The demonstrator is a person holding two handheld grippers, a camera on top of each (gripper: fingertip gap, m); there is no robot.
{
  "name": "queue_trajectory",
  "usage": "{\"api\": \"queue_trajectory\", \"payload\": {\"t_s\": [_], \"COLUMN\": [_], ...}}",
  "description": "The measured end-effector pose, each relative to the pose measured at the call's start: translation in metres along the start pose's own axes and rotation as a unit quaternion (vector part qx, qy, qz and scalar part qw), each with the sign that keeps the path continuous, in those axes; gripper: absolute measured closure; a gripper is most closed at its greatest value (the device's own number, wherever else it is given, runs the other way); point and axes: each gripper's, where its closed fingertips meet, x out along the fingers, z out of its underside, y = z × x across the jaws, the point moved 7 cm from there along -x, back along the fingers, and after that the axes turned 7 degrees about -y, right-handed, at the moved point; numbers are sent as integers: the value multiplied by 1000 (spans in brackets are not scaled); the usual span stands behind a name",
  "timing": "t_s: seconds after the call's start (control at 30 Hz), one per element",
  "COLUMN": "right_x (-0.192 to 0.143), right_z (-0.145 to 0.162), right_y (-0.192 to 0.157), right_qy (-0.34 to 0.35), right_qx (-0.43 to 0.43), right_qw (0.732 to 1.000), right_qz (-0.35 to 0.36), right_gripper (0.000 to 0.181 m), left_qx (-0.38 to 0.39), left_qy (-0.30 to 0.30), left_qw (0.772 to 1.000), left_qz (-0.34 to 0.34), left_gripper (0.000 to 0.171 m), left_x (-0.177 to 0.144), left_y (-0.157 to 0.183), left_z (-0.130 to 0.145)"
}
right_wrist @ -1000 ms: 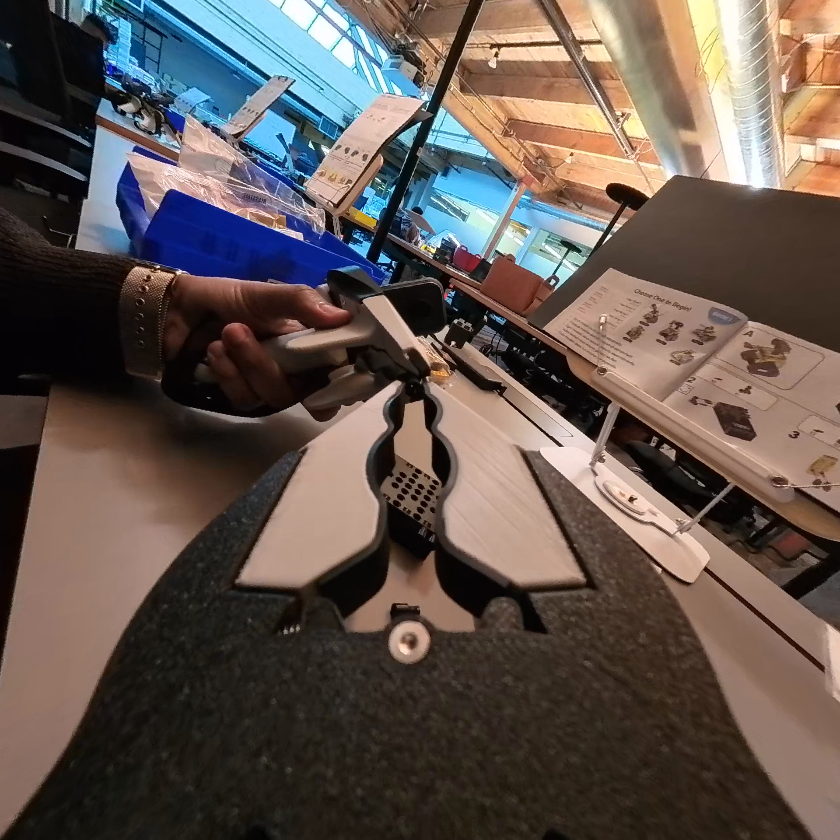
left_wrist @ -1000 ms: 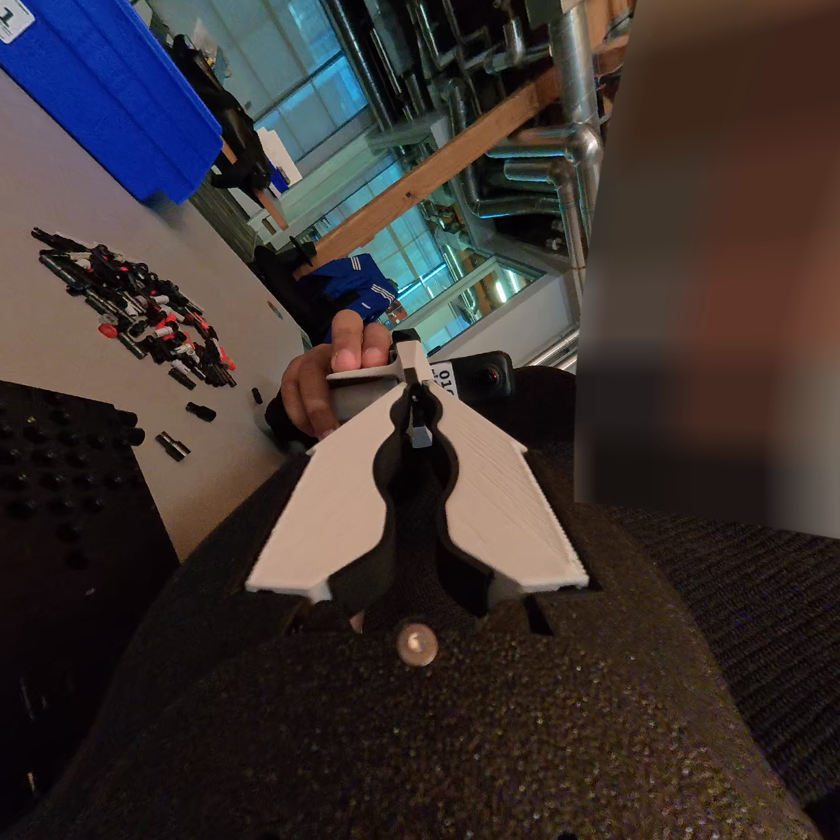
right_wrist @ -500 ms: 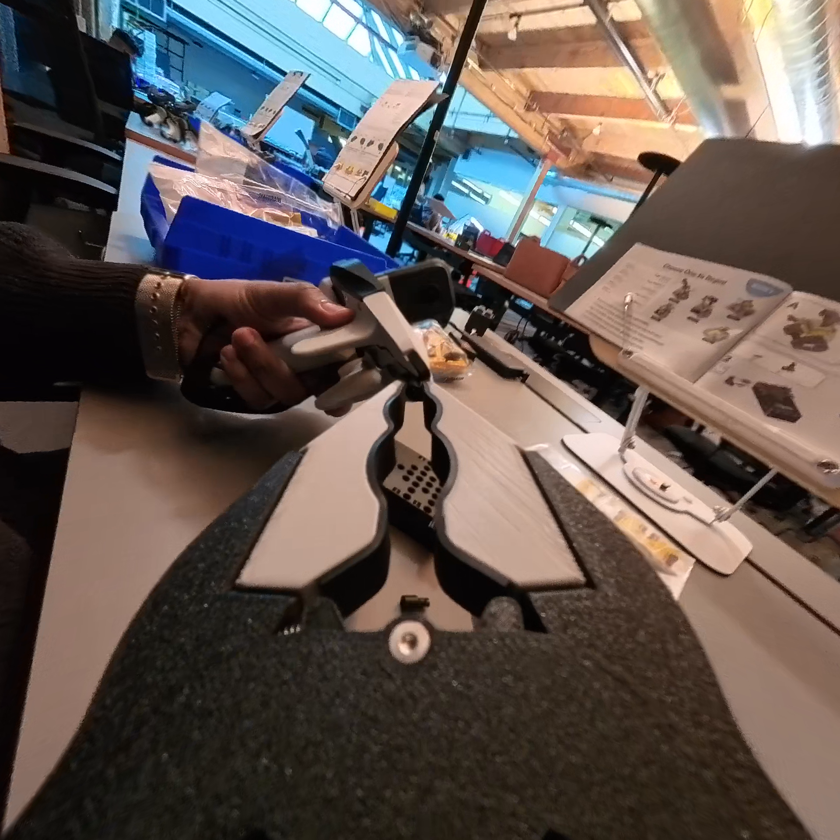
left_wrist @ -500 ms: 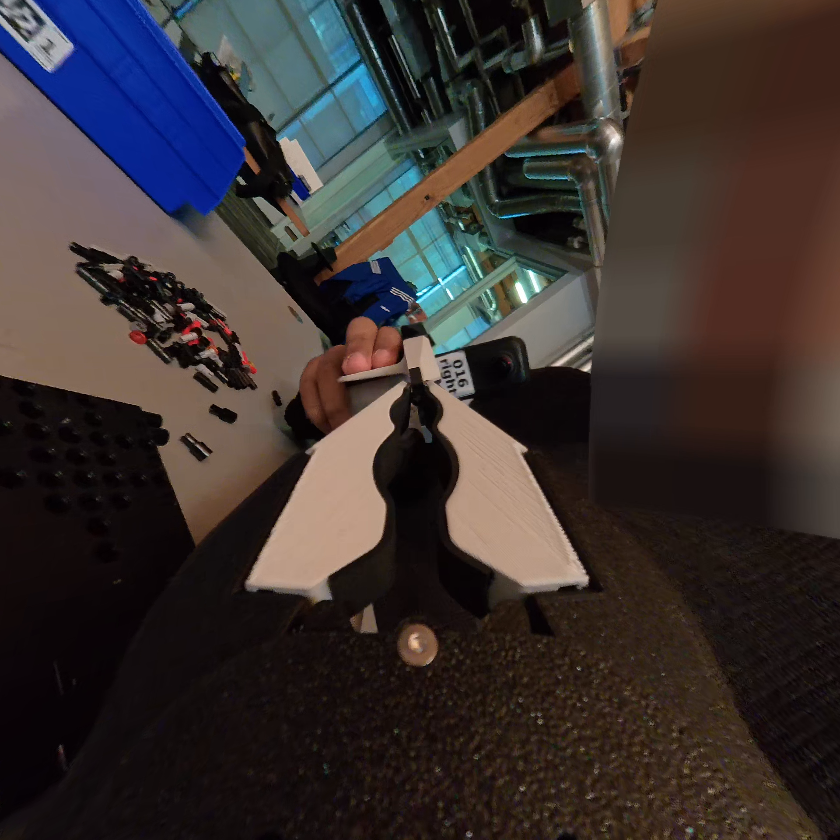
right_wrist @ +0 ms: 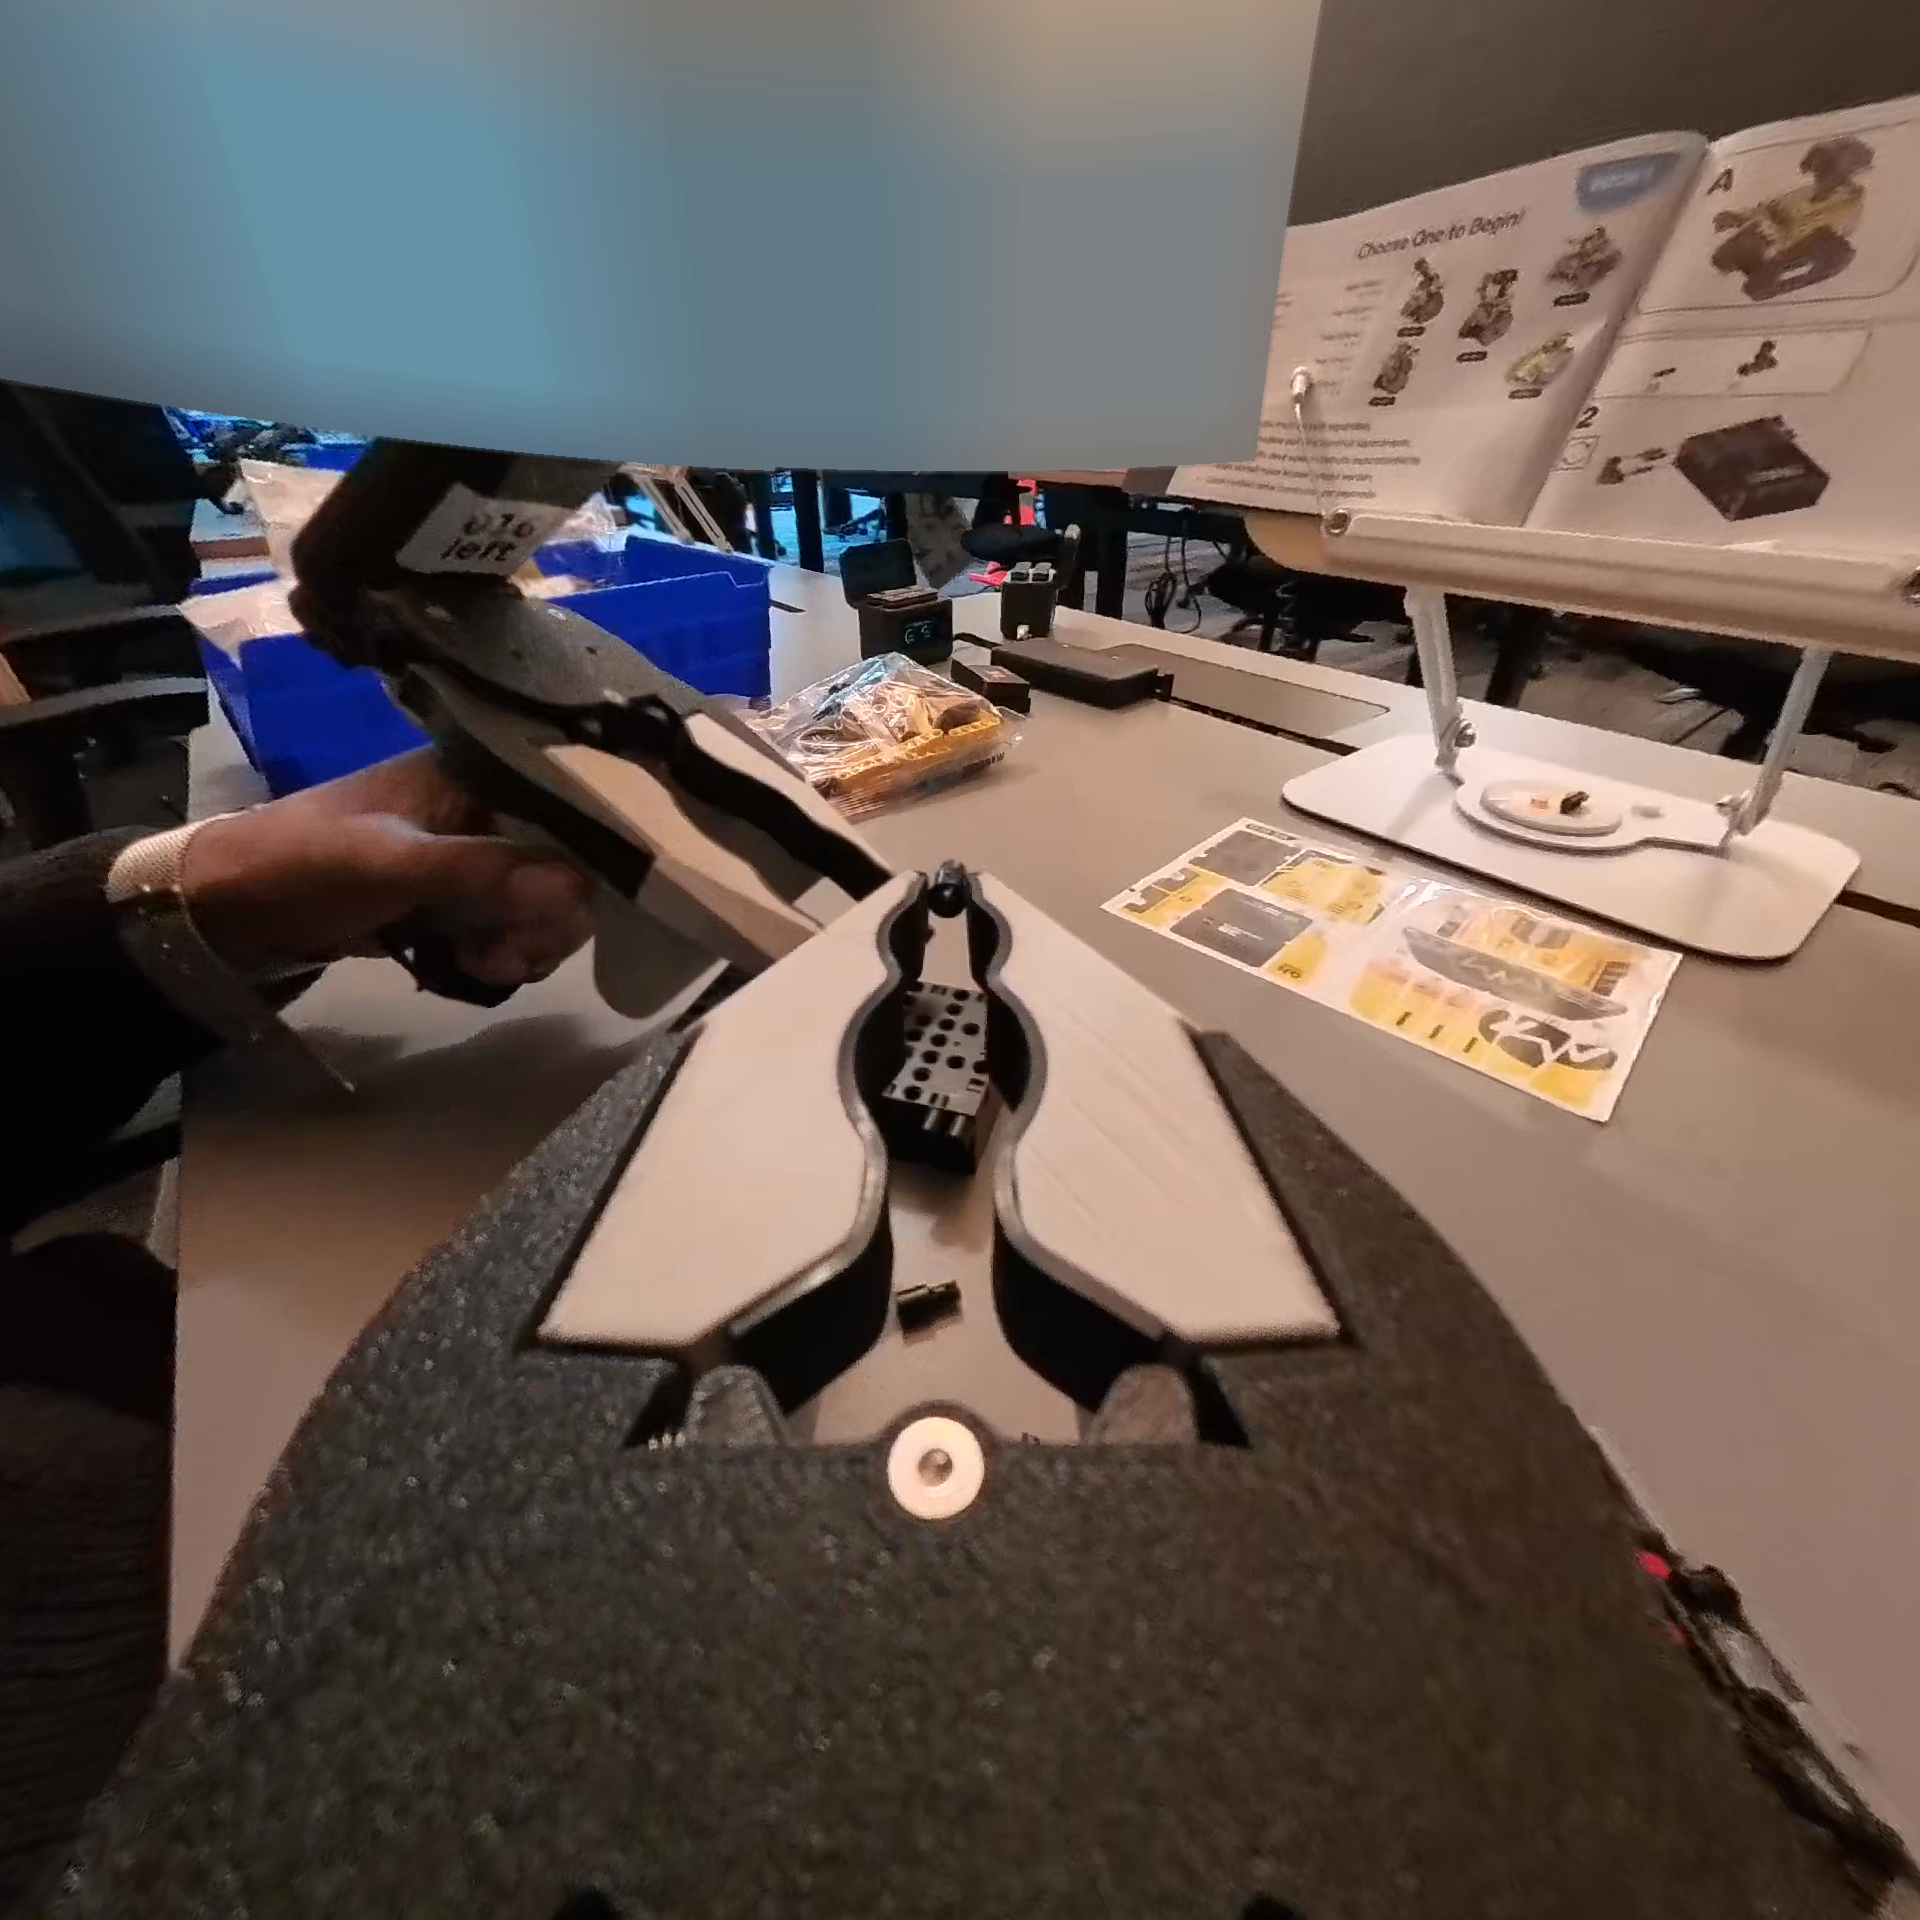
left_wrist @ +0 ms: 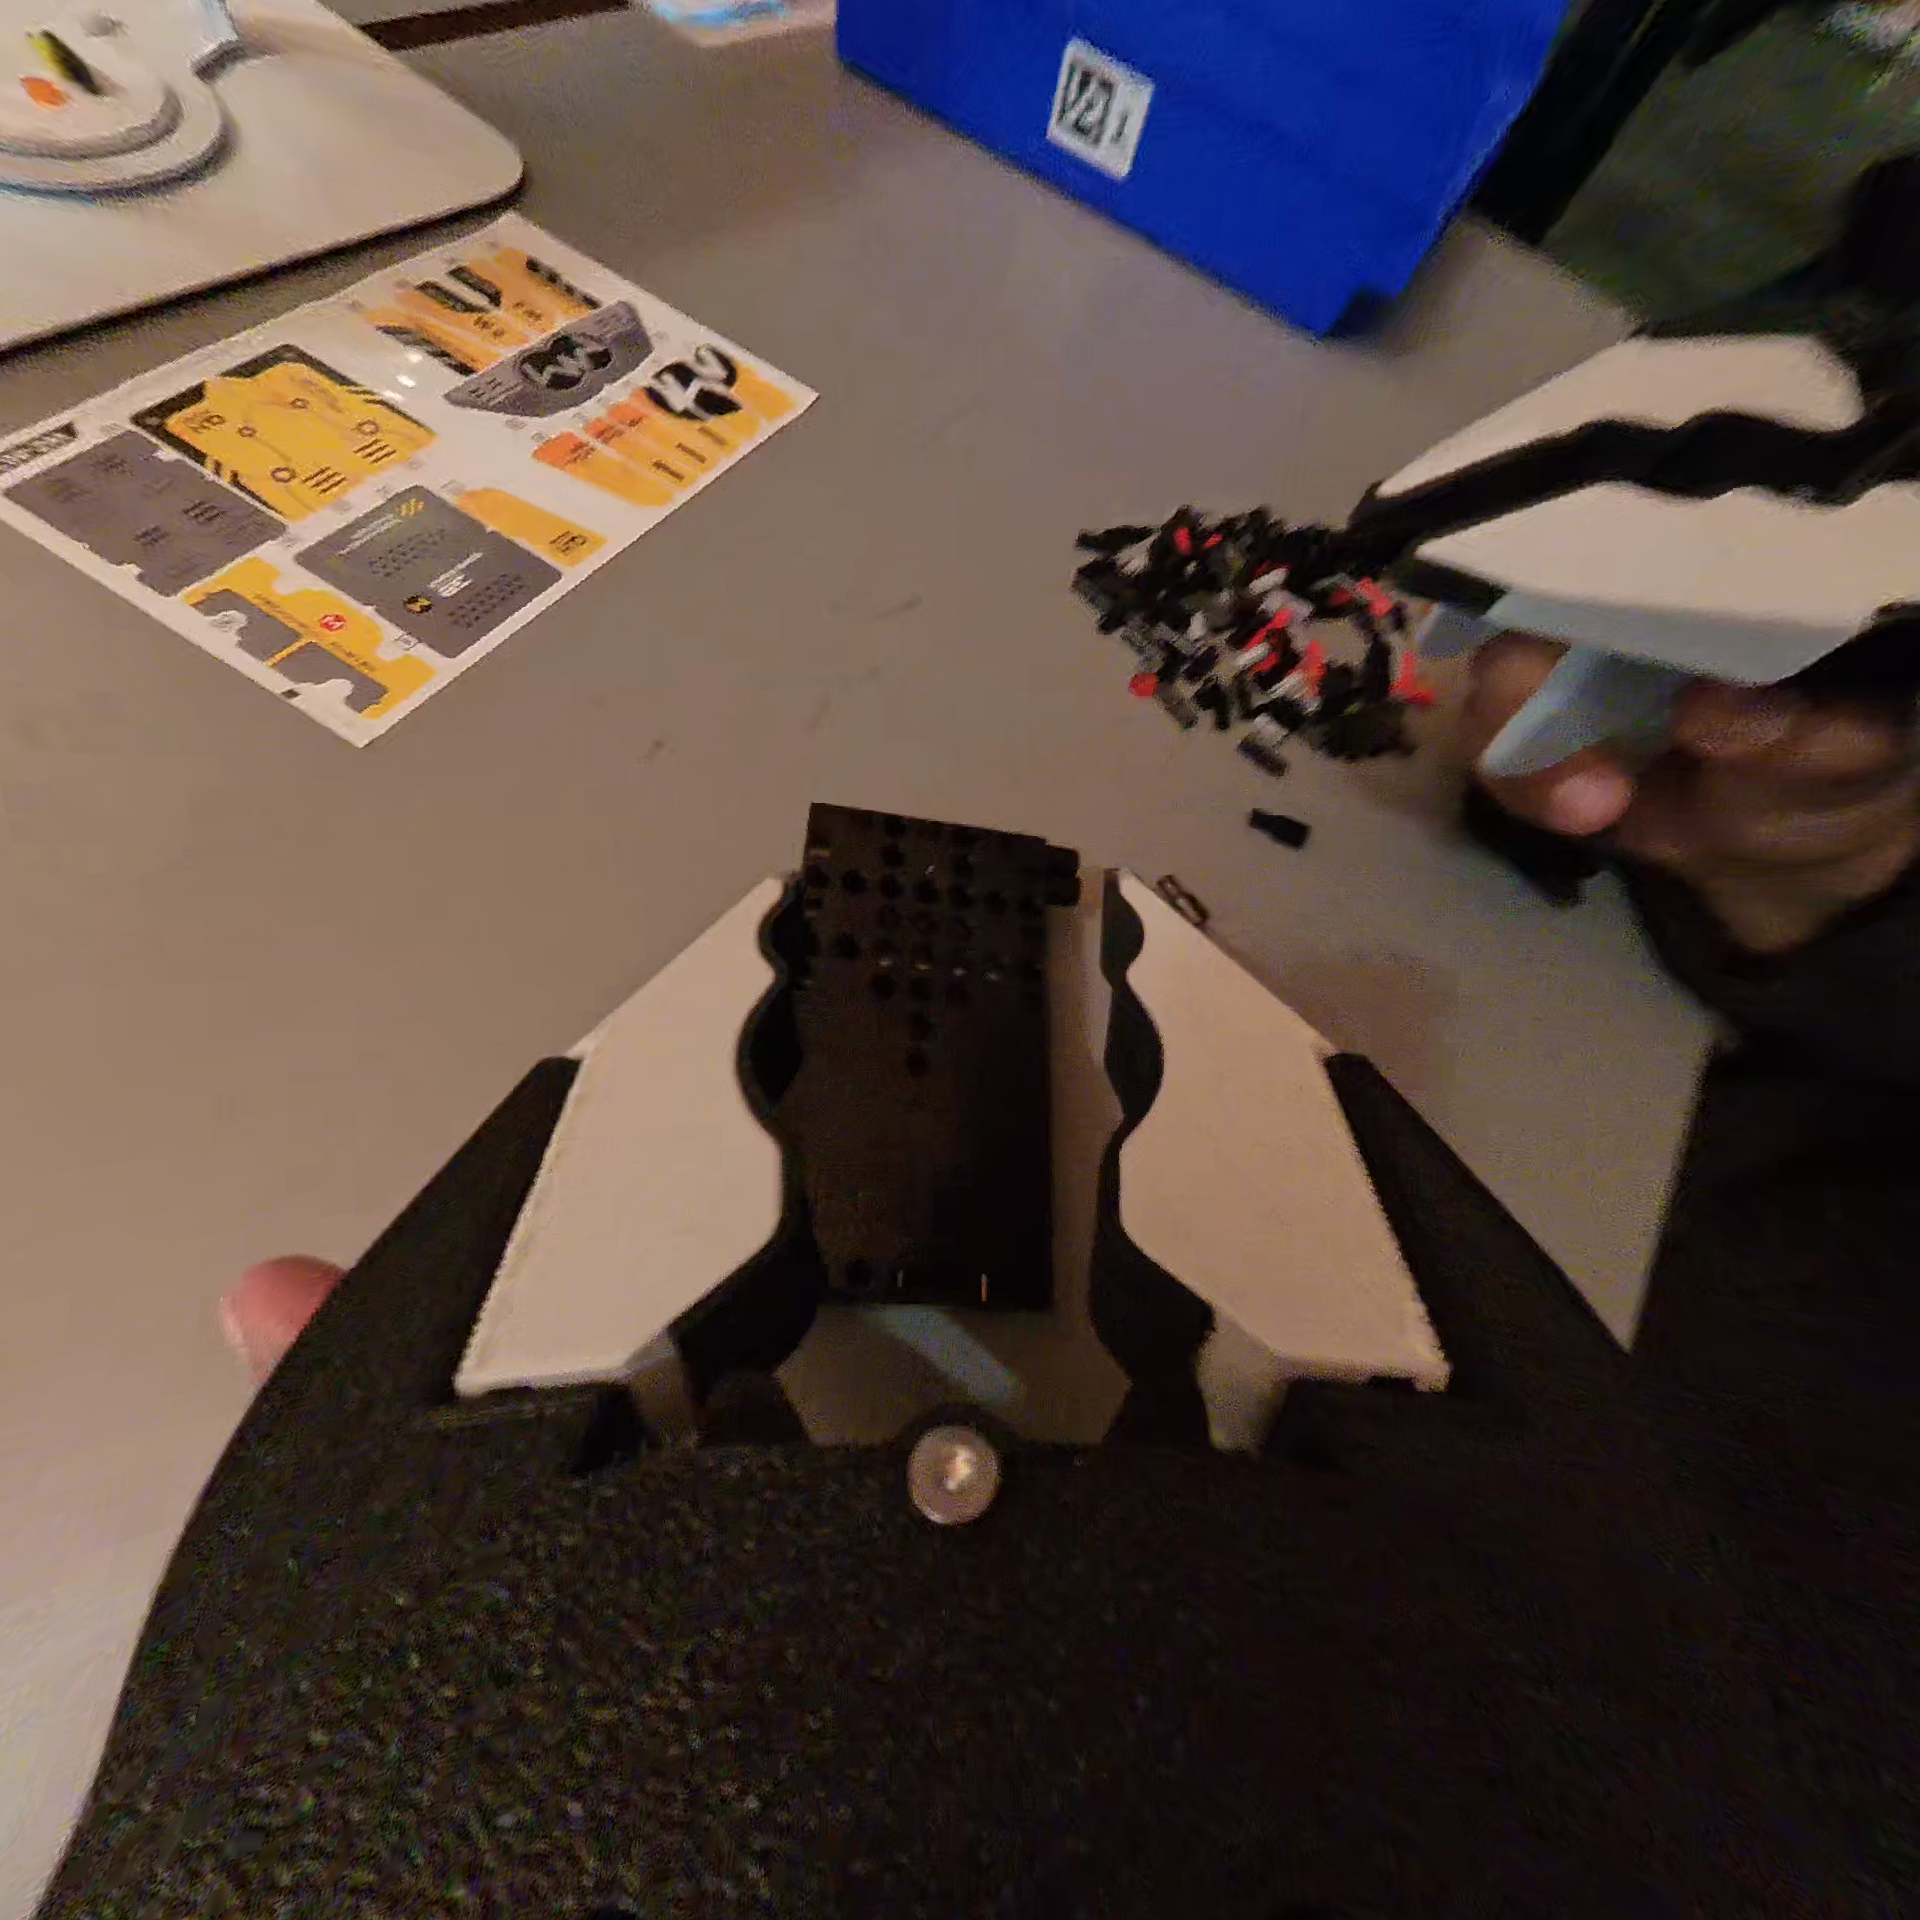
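The left tool (left_wrist: 940,883) hangs over the grey table (left_wrist: 727,675) with its two white fingers spread wide, one on each side of a black perforated block (left_wrist: 925,1039) that lies on the table. From this angle it cannot be told whether the fingers touch the block's sides. The block, dotted with round holes, also shows in the right wrist view (right_wrist: 935,1070), framed between that tool's fingers and lying beyond them.

The right tool (right_wrist: 948,896) has its fingers drawn almost together at the tips, pinching a small black peg (right_wrist: 948,894). A second small black pin (right_wrist: 928,1301) lies on the table nearer than the block in this view, seen through the gap between the fingers.

To the right of the block, in the left wrist view, sits a heap of small black, red and grey pins (left_wrist: 1257,634), with the right tool's tips (left_wrist: 1371,525) over its far edge; two stray black pieces (left_wrist: 1278,828) lie between heap and block. Left of the block and farther away lies a yellow-and-grey sticker sheet (left_wrist: 405,478), and beyond that the white base of a book stand (left_wrist: 260,177). A blue bin (left_wrist: 1195,135) stands behind the heap. In the right wrist view the stand holds an open instruction booklet (right_wrist: 1558,312), and a clear bag of parts (right_wrist: 883,738) lies well beyond the block
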Motion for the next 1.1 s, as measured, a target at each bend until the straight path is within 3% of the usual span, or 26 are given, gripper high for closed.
{"api": "queue_trajectory", "payload": {"t_s": [0.17,0.47,0.63,0.73,0.87,0.93,1.1], "right_x": [2,3,4,4,4,4,5], "right_z": [3,4,5,5,5,5,7], "right_y": [-2,0,-1,-2,-1,-1,2], "right_qy": [-10,-12,-15,-15,-14,-13,-20], "right_qx": [-15,-12,-17,-20,-20,-20,-18], "right_qw": [1000,1000,1000,1000,1000,999,999], "right_qz": [8,14,15,16,19,21,32], "right_gripper": [174,174,174,174,174,174,174], "left_qx": [31,38,50,73,73,78,93], "left_qy": [-56,-62,-93,-107,-107,-107,-101], "left_qw": [995,997,992,987,988,989,988], "left_qz": [-71,-39,-64,-90,-85,-72,-75], "left_gripper": [109,97,93,93,95,106,106], "left_x": [12,17,25,28,28,28,27], "left_y": [-6,2,-2,-4,-3,-1,-1], "left_z": [10,11,19,22,23,23,23]}}
